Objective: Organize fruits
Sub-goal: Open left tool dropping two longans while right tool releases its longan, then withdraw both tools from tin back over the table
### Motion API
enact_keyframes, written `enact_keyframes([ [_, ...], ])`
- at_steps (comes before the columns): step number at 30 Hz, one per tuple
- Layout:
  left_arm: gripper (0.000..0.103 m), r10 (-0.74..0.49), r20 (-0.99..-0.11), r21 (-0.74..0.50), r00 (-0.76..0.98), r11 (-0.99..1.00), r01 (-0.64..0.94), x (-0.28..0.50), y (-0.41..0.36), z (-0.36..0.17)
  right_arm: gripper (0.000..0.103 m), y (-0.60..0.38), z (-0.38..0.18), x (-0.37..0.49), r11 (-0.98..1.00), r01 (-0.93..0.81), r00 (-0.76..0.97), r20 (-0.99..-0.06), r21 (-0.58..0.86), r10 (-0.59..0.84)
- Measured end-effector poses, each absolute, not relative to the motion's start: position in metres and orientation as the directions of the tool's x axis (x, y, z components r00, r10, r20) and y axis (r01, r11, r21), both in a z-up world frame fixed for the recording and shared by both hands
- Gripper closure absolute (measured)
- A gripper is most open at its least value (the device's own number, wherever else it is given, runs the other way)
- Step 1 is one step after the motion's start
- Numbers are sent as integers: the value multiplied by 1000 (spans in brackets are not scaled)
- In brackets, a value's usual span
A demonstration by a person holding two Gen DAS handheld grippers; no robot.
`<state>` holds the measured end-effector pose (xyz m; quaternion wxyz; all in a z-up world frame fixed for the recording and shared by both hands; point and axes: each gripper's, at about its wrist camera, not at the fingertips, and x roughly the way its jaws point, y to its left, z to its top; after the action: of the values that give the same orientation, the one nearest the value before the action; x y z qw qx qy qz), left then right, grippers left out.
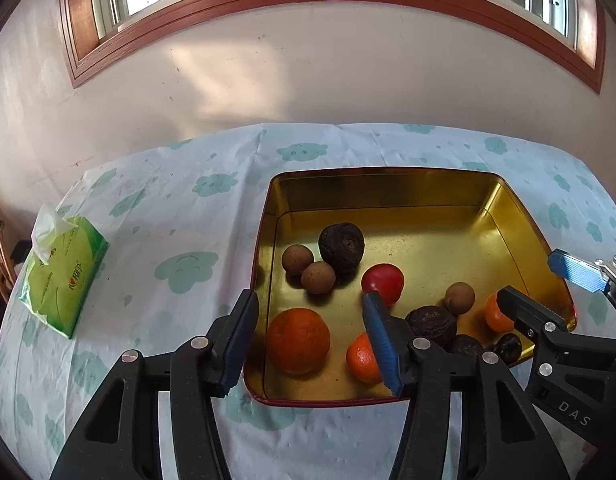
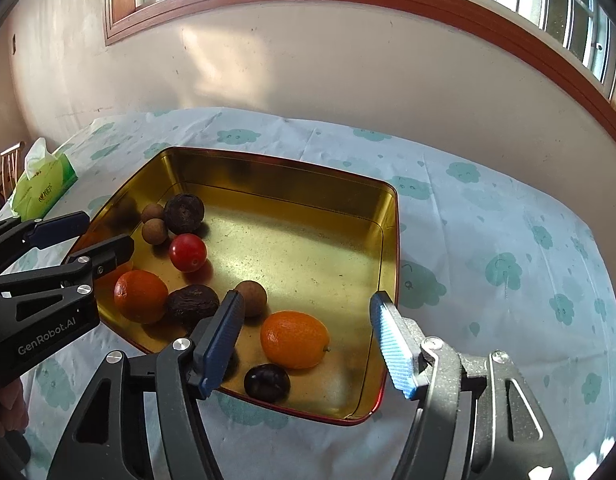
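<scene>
A gold tin tray (image 1: 388, 188) (image 2: 292, 184) on the table holds several fruits. In the left wrist view a large orange (image 1: 298, 340) lies between the fingers of my open, empty left gripper (image 1: 308, 336), with a smaller orange (image 1: 362, 358), a red tomato (image 1: 384, 282), a dark wrinkled fruit (image 1: 342, 246) and brown longans (image 1: 318, 277) nearby. My right gripper (image 2: 308, 336) is open and empty over the tray's near right corner, above an orange kumquat-like fruit (image 2: 294, 339) and a dark plum (image 2: 267, 382). Each gripper shows in the other's view (image 1: 548, 284) (image 2: 96, 236).
A green tissue pack (image 1: 62, 268) (image 2: 44, 184) lies at the table's left edge. The table has a cloud-print cloth (image 1: 180, 216) and stands against a wall below a window. A wooden chair (image 2: 10, 164) stands far left.
</scene>
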<state>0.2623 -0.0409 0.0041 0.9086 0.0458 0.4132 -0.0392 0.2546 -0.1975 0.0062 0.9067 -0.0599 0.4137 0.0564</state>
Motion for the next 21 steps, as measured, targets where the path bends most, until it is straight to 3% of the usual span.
enact_keyframes([
  [21, 47, 9, -745, 37, 668, 999, 28, 184, -22, 33, 41, -191, 32, 190, 991, -132, 644, -761, -4, 82],
])
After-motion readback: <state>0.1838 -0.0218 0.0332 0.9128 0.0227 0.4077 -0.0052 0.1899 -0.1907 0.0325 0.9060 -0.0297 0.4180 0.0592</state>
